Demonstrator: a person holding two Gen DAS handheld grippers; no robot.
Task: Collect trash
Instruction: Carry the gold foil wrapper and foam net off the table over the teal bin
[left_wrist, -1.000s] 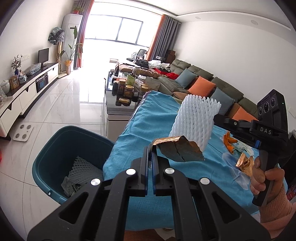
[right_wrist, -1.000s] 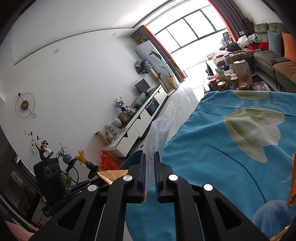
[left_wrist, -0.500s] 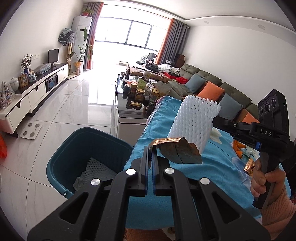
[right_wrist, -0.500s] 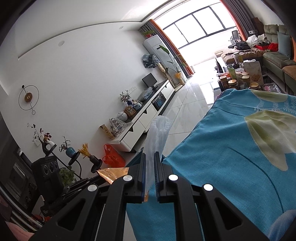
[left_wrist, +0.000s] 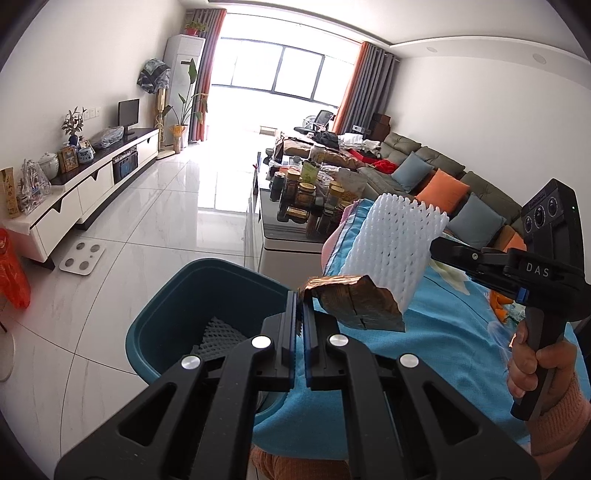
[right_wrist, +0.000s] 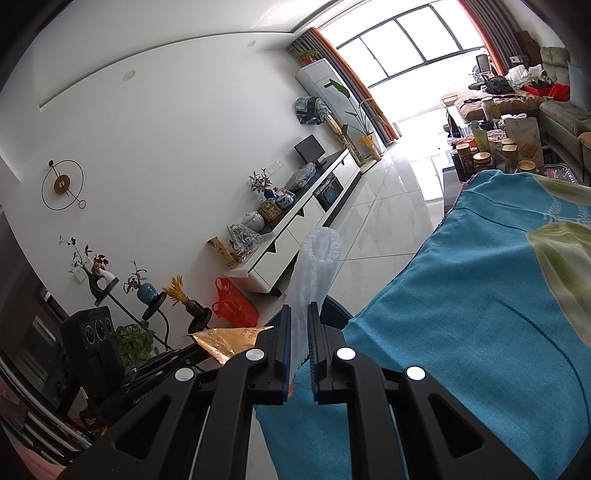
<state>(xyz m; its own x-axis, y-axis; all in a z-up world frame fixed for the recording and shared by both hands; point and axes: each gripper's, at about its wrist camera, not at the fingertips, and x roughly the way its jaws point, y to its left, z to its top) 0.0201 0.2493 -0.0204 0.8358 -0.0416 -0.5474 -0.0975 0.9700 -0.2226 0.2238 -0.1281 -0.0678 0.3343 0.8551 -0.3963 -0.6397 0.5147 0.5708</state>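
Observation:
My left gripper (left_wrist: 300, 302) is shut on a crumpled copper foil wrapper (left_wrist: 354, 304), held above the near rim of a teal trash bin (left_wrist: 177, 314) that has a foam net inside. My right gripper (right_wrist: 299, 314) is shut on a white foam net sleeve (right_wrist: 314, 266), seen from the left wrist as a tall white mesh (left_wrist: 391, 251) just right of the wrapper. The wrapper shows in the right wrist view (right_wrist: 229, 338) too. Both are over the edge of the blue-clothed table (left_wrist: 443, 325).
Orange peel and other wrappers (left_wrist: 500, 301) lie on the cloth at right. A coffee table with jars (left_wrist: 303, 199) stands behind. A white TV cabinet (left_wrist: 85, 199), a floor scale (left_wrist: 82, 256) and an orange bag (left_wrist: 13, 273) lie left. A sofa (left_wrist: 443, 184) runs along the right wall.
Both grippers have carried their items leftward, from over the table towards the bin; the bin now sits nearer under the left gripper. Both grips are unchanged.

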